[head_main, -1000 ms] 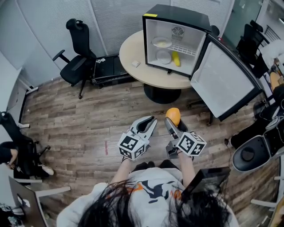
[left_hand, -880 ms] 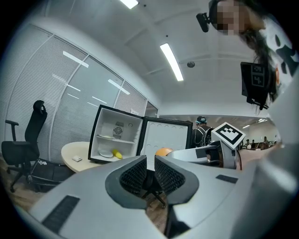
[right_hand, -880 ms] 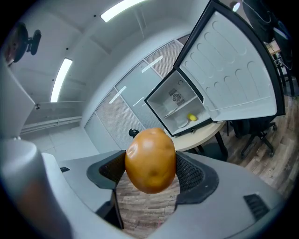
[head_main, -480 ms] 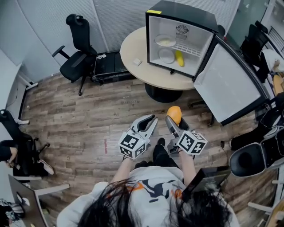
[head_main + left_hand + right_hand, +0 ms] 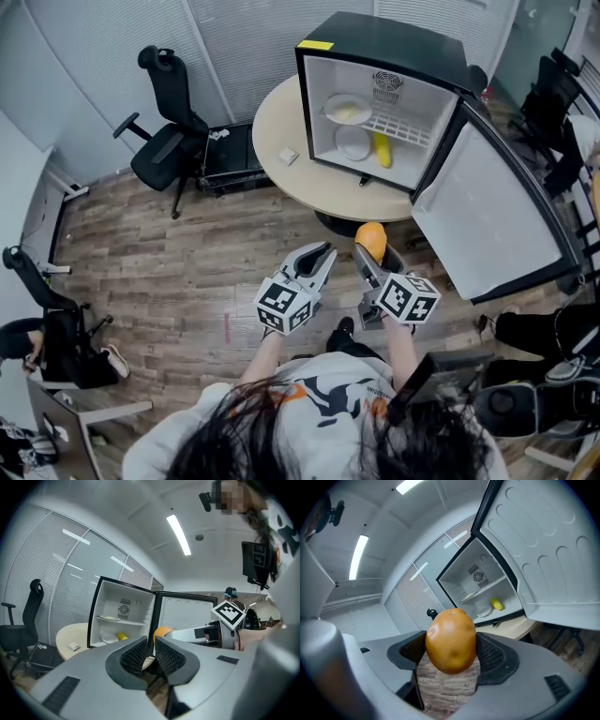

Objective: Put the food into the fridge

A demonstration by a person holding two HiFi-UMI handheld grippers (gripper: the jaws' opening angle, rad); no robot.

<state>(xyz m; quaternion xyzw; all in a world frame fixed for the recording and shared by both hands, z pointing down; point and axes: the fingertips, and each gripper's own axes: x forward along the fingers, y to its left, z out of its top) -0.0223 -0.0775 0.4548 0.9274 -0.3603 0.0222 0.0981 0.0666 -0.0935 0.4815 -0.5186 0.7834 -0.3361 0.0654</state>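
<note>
A small black fridge [image 5: 375, 42] stands on a round beige table [image 5: 272, 127], its door [image 5: 497, 220] swung wide open to the right. Inside are a plate with pale food [image 5: 345, 111] on the upper shelf, and an empty plate [image 5: 353, 143] and a yellow item [image 5: 382, 150] lower down. My right gripper [image 5: 375, 255] is shut on an orange fruit [image 5: 371, 240], which fills the right gripper view [image 5: 451, 640], short of the table. My left gripper [image 5: 319, 258] hovers beside it, shut and empty [image 5: 152, 653]. The fridge [image 5: 105, 606] and the fruit [image 5: 161, 632] show ahead.
A black office chair [image 5: 169, 141] stands left of the table, with more chairs at the right edge [image 5: 553, 103] and lower left [image 5: 52, 323]. A small white object [image 5: 288, 157] lies on the table. The open door juts over the wooden floor [image 5: 187, 262] on my right.
The fridge and table have drawn nearer as the person stepped forward. Both grippers keep their places in front of the body, and the right one still holds the fruit.
</note>
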